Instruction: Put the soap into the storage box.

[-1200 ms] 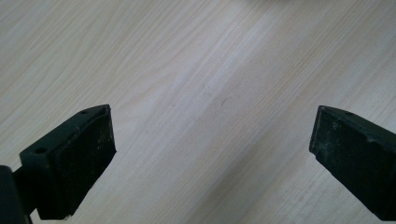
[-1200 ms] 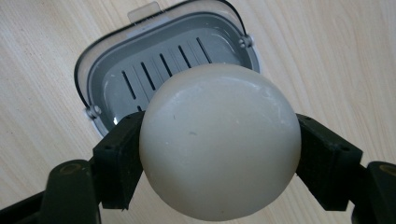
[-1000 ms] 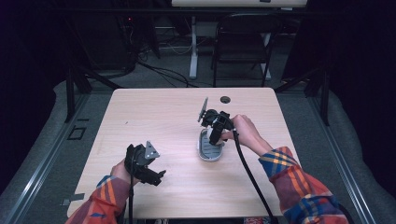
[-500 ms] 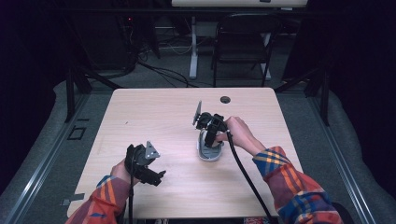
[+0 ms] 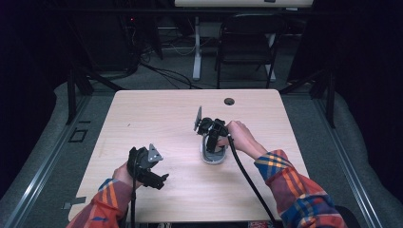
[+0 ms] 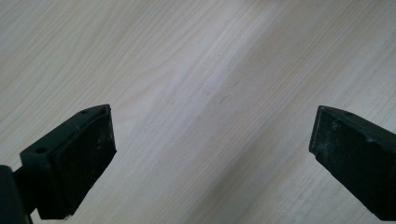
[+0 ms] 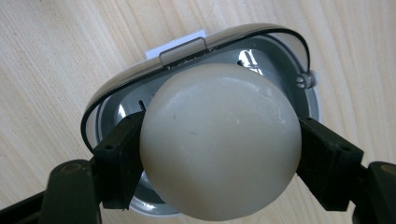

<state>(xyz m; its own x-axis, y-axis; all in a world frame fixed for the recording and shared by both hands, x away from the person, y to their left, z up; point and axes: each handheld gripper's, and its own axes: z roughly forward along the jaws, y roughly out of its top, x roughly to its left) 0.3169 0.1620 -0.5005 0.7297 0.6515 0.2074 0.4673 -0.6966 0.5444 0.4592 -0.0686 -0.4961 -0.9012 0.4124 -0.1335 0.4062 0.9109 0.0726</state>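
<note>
At lower left of the high view, the left gripper (image 5: 161, 179) hangs released over the bare table (image 5: 157, 118). Right of centre, the right gripper (image 7: 219, 144) clasps a pale egg (image 7: 219, 140) above a metal dish (image 7: 275, 46).

From the high view we look forward and down over the whole desk (image 5: 157, 118). Our left gripper view sits close above bare desk wood. Our right gripper view stares down, very near, at the metal dish (image 7: 280, 51), which the high view shares.
</note>
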